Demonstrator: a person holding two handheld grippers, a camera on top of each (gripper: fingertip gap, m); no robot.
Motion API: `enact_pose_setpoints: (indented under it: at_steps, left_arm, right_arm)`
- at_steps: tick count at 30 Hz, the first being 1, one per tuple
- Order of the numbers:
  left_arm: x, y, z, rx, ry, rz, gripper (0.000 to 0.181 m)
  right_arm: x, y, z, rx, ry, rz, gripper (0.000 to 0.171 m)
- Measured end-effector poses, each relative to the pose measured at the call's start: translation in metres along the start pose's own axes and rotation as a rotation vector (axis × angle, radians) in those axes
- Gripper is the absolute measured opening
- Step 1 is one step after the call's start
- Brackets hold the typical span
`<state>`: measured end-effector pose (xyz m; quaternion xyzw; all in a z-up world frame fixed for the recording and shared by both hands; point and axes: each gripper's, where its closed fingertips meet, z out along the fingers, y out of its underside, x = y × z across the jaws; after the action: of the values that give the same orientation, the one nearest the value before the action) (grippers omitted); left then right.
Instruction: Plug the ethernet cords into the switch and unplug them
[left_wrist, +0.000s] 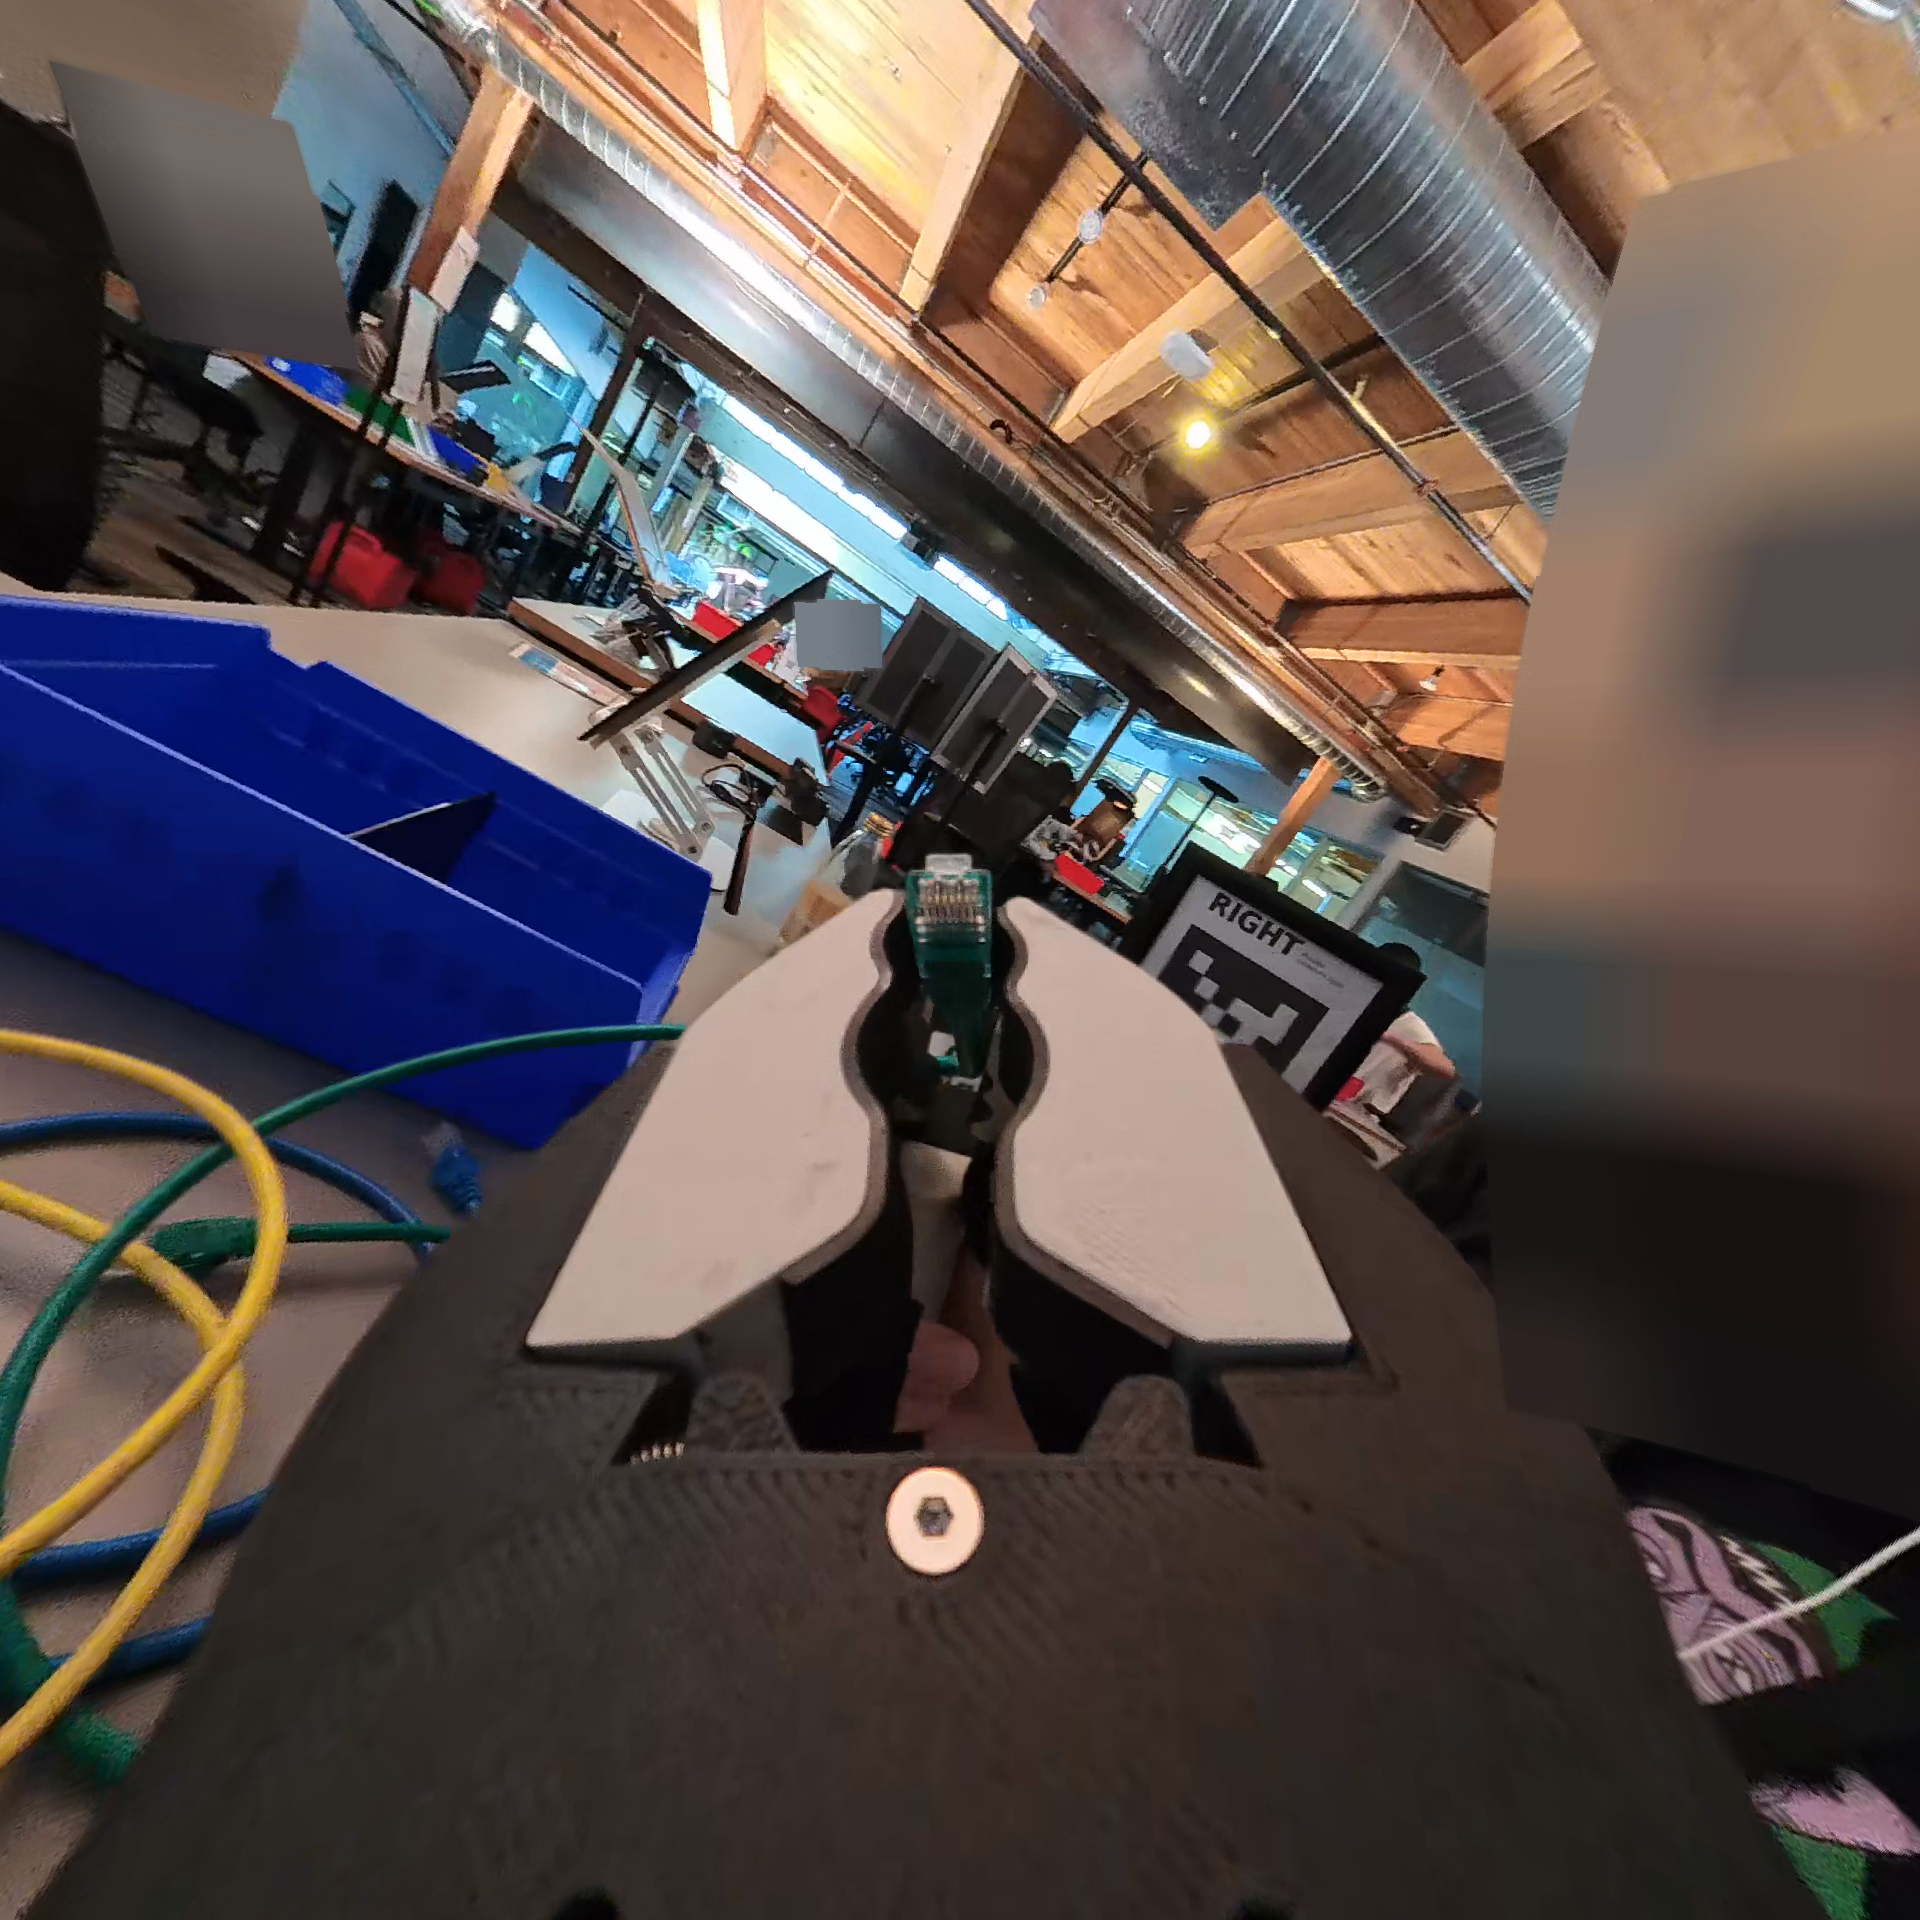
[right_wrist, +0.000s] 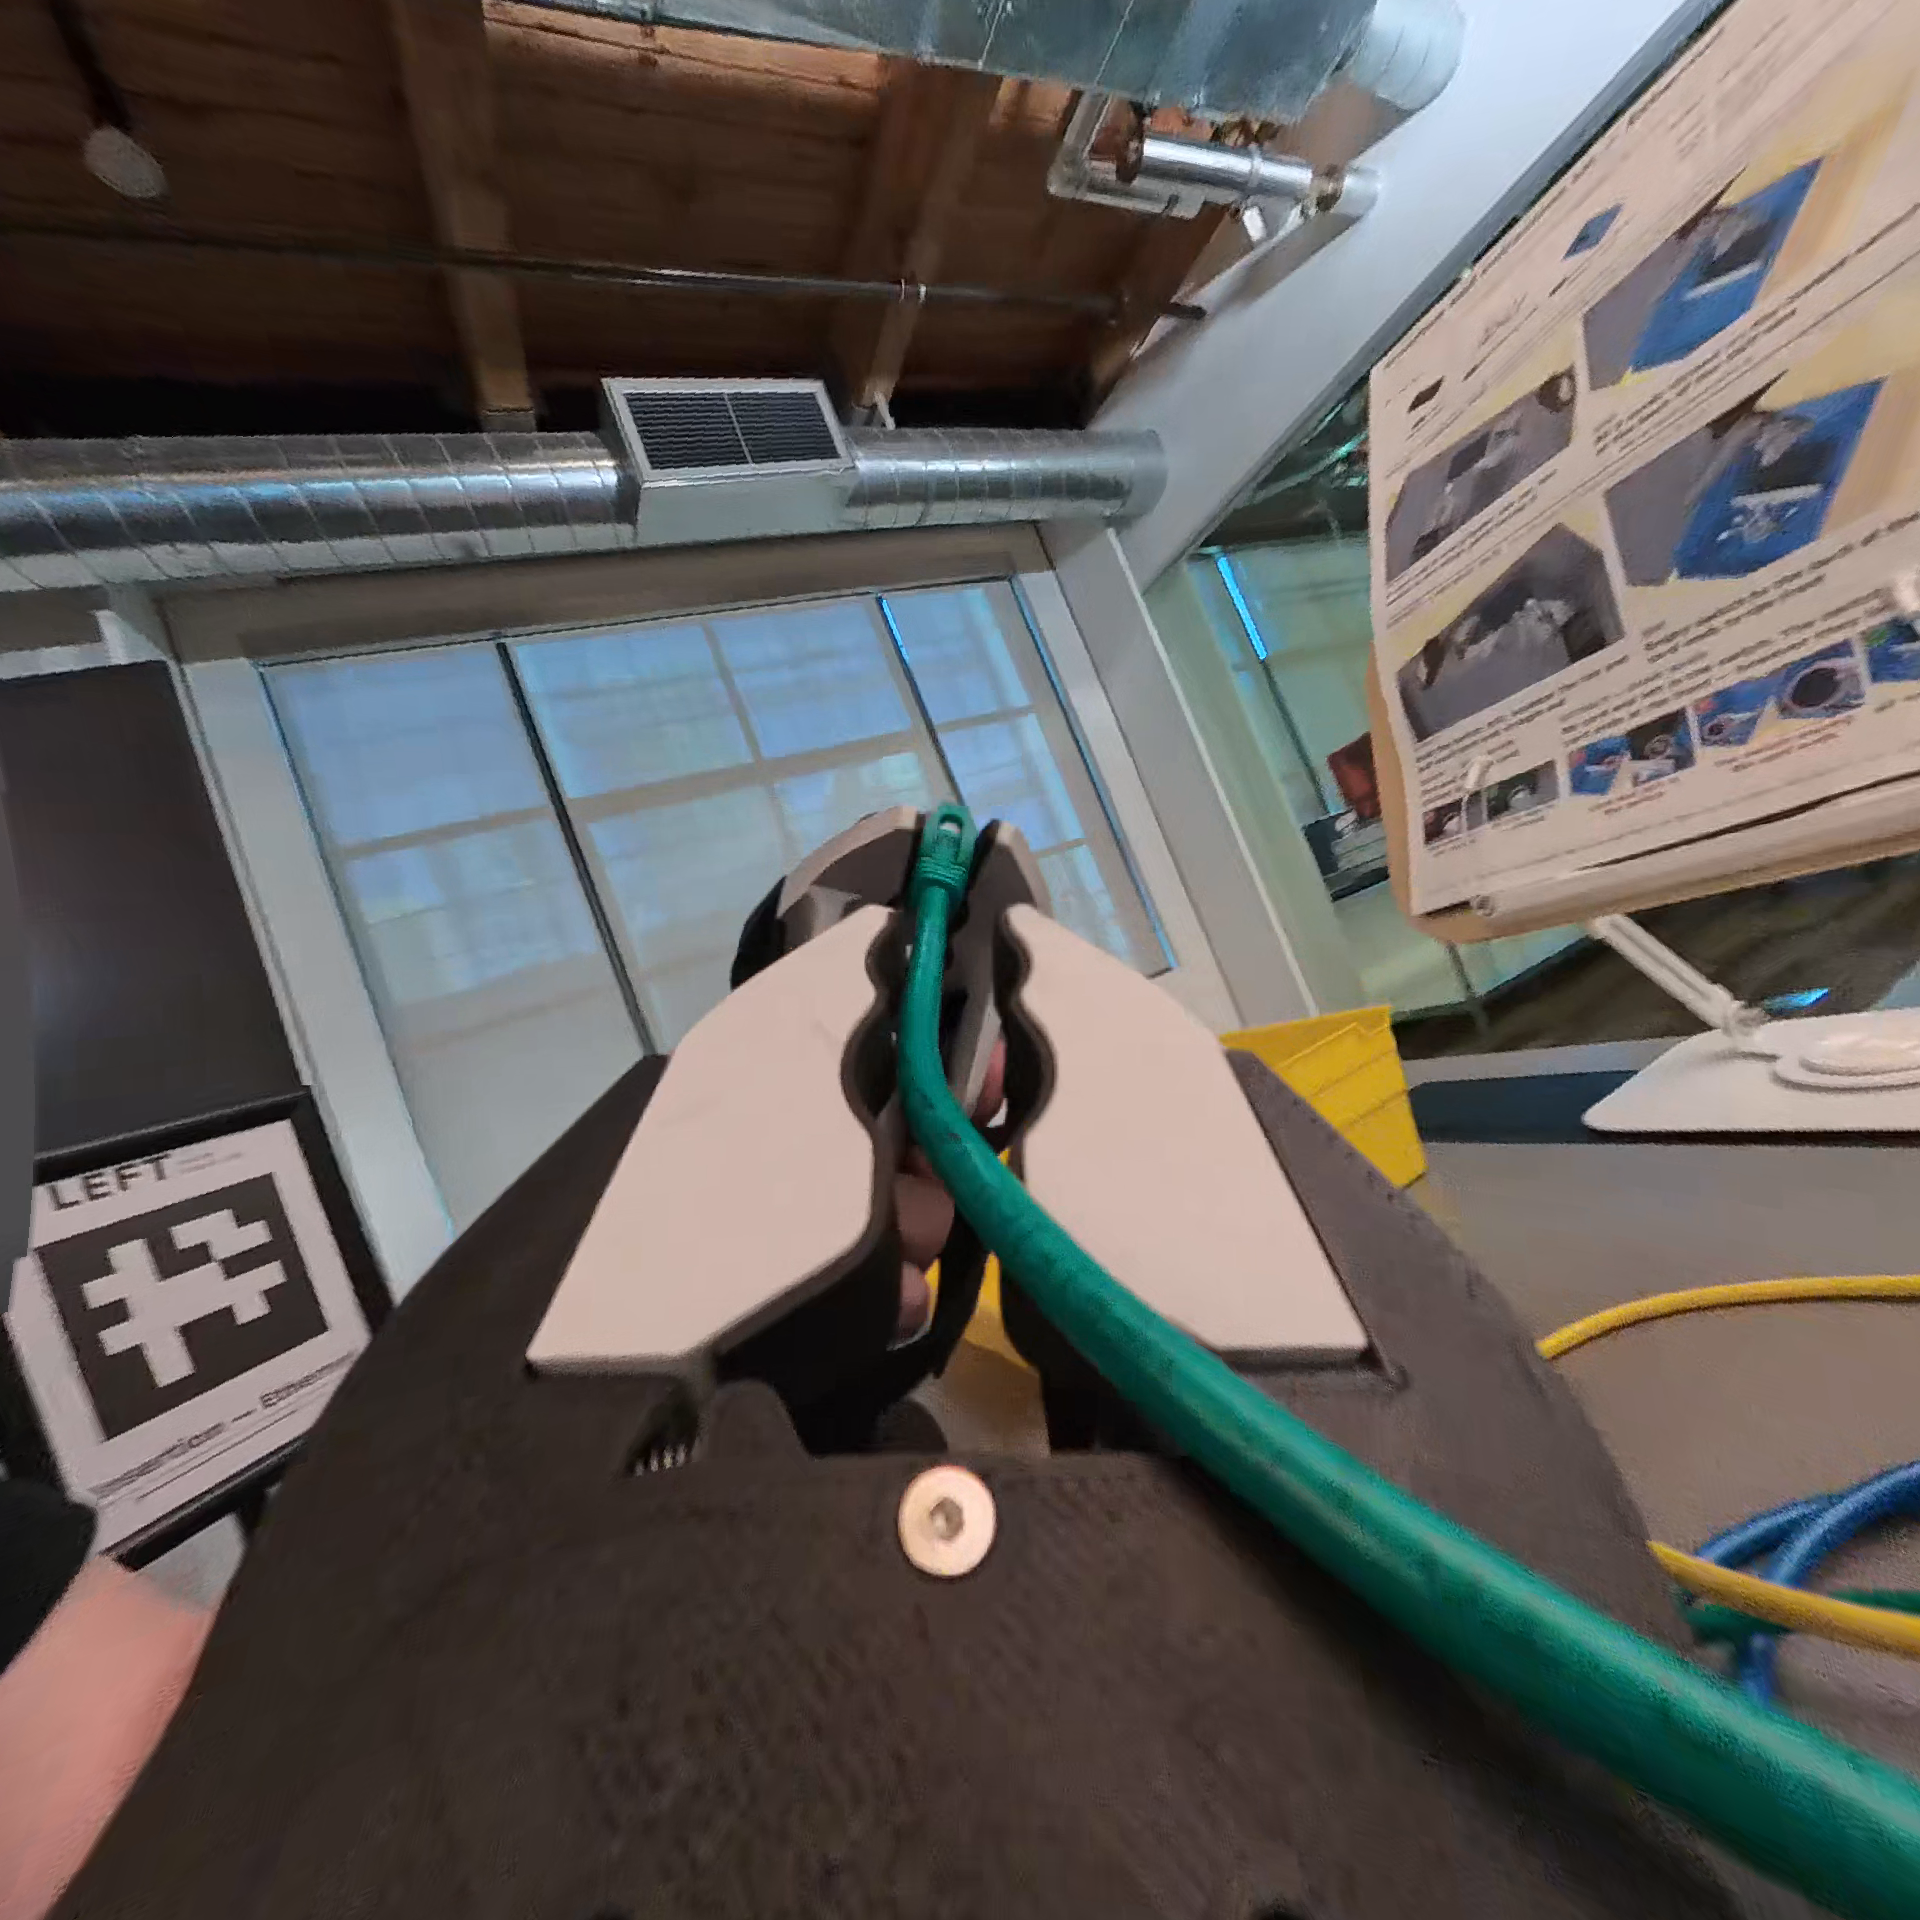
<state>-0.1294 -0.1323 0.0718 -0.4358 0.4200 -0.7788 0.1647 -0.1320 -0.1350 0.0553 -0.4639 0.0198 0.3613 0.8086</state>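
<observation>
My left gripper (left_wrist: 951, 912) is shut on the green ethernet plug (left_wrist: 948, 940), which points up and away, lifted off the table. In the right wrist view my right gripper (right_wrist: 948, 935) is closed around the green cord (right_wrist: 1143, 1299) just behind that plug (right_wrist: 940, 836), which sits between the left gripper's fingers (right_wrist: 831, 873). The cord trails back over the right gripper to the table. The right gripper's tagged body (left_wrist: 1268, 977) shows close behind the left one. The switch is not in view.
Yellow (left_wrist: 249, 1226), blue (left_wrist: 343, 1184) and green cords lie looped on the grey table at the left, with a loose blue plug (left_wrist: 452, 1169). A blue bin (left_wrist: 312, 883) stands behind them. A yellow bin (right_wrist: 1340, 1081) and an instruction sheet on a stand (right_wrist: 1662, 520) are at the right. The tips of both grippers are at nearly the same place.
</observation>
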Motion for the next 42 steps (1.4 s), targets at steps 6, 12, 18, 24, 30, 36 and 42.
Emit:
enact_pose_setpoints:
  at_steps: [6,12,18,24,30,36,42]
  left_arm:
    - [-0.002,0.001,0.003,-0.023,-0.022,0.038,0.012]
    - [-0.003,0.005,0.008,-0.042,-0.023,0.053,0.012]
    - [-0.005,0.009,0.008,-0.068,-0.031,0.081,0.012]
    - [-0.035,-0.006,-0.043,-0.132,-0.343,0.219,0.048]
    - [-0.105,0.031,-0.128,-0.364,-0.97,0.268,0.061]
    - [-0.159,0.076,-0.157,-0.476,-1.221,0.218,0.077]
    - [-0.193,0.077,-0.166,-0.597,-1.278,0.266,0.093]
  right_arm:
    - [-0.002,0.003,-0.002,-0.058,-0.044,0.063,0.007]
    - [0.001,-0.002,-0.007,-0.035,-0.057,0.13,0.006]
    - [0.003,0.0,-0.01,-0.044,-0.085,0.212,0.006]
    - [0.007,-0.001,-0.022,-0.099,-0.055,0.084,0.006]
    - [0.016,0.01,-0.036,-0.211,0.031,-0.182,0.006]
    - [0.01,0.023,-0.038,-0.292,0.044,-0.364,0.006]
    - [0.008,0.028,-0.043,-0.324,0.04,-0.426,0.007]
